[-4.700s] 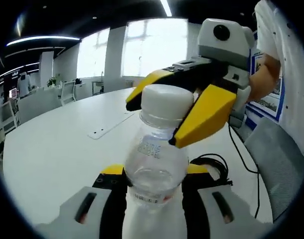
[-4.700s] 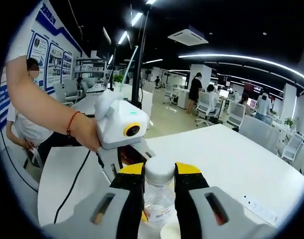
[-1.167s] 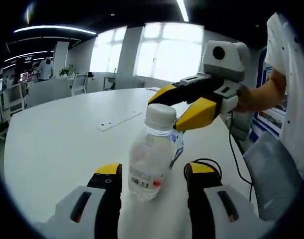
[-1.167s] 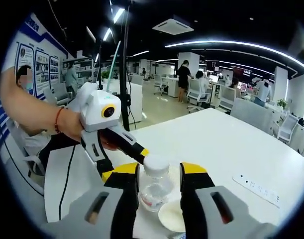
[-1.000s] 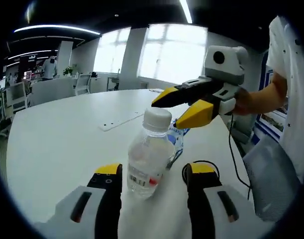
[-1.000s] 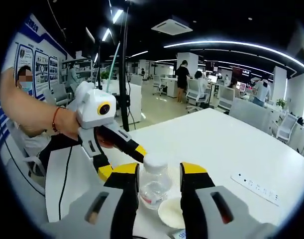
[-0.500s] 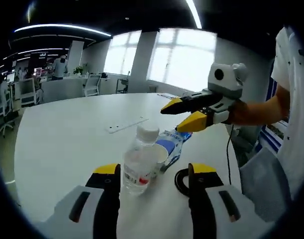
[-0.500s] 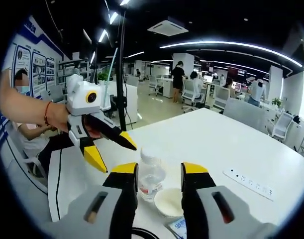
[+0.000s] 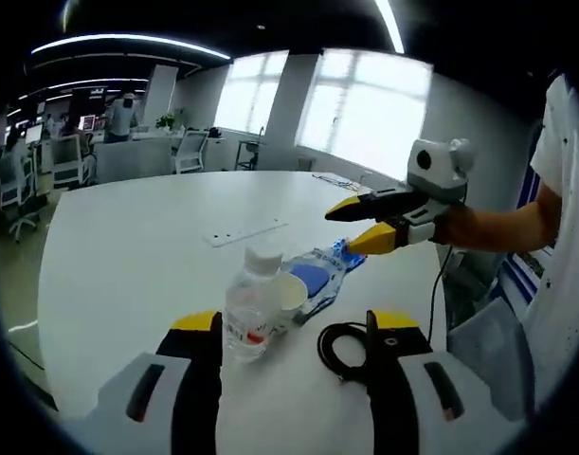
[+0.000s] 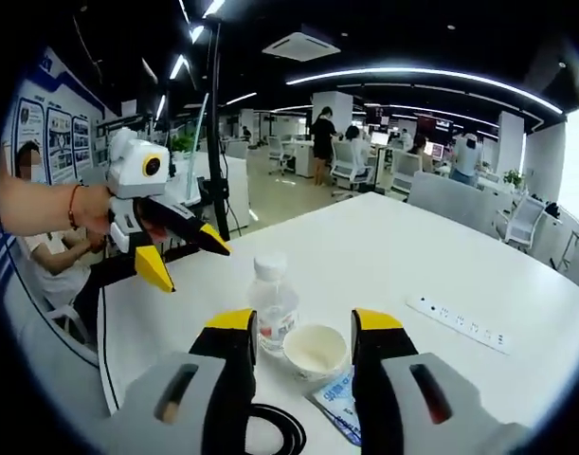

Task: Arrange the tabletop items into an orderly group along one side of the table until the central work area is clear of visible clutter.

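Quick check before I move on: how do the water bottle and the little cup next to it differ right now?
The water bottle is clear plastic; the cup is opaque and cream-white. The bottle is capped with a white lid; the cup is open at the top. The bottle stands taller and narrower; the cup is low and wide. Both stand upright, side by side on the white table, and neither gripper holds them.

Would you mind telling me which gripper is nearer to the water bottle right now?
The left gripper, by a little. The water bottle stands just ahead of its open jaws. The right gripper is also open and pointed at the bottle, but sits slightly farther back.
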`<state>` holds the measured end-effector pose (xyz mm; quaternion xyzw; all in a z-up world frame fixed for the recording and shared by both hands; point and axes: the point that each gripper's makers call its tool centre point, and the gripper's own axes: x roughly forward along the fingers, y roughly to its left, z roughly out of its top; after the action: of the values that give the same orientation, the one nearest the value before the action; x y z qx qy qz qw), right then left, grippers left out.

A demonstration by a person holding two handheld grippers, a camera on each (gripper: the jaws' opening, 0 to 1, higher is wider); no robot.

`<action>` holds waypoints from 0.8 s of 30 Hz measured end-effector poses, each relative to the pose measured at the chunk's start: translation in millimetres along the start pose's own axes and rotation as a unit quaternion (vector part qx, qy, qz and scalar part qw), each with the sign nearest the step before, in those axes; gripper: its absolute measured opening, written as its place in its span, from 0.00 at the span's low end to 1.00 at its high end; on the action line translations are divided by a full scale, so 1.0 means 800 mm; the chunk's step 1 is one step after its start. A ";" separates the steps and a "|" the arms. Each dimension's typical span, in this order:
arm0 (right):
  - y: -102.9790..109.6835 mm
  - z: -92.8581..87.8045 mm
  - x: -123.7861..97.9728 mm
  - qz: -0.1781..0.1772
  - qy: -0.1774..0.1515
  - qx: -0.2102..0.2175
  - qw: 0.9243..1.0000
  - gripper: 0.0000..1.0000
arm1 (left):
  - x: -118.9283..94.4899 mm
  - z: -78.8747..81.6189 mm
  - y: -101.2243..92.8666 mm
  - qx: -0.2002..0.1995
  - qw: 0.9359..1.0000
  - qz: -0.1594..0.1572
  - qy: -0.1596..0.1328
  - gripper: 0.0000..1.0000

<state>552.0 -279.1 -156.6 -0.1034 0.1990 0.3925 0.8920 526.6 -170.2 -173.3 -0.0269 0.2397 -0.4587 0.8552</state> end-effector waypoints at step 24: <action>-0.024 -0.088 -0.092 -0.060 0.077 0.077 0.992 0.42 | 0.019 -0.015 -0.065 0.016 0.998 0.032 0.051 0.62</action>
<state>502.0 -364.5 -187.1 -0.0763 0.2904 0.3129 0.9011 488.0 -210.6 -176.1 0.0180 0.2764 -0.4360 0.8563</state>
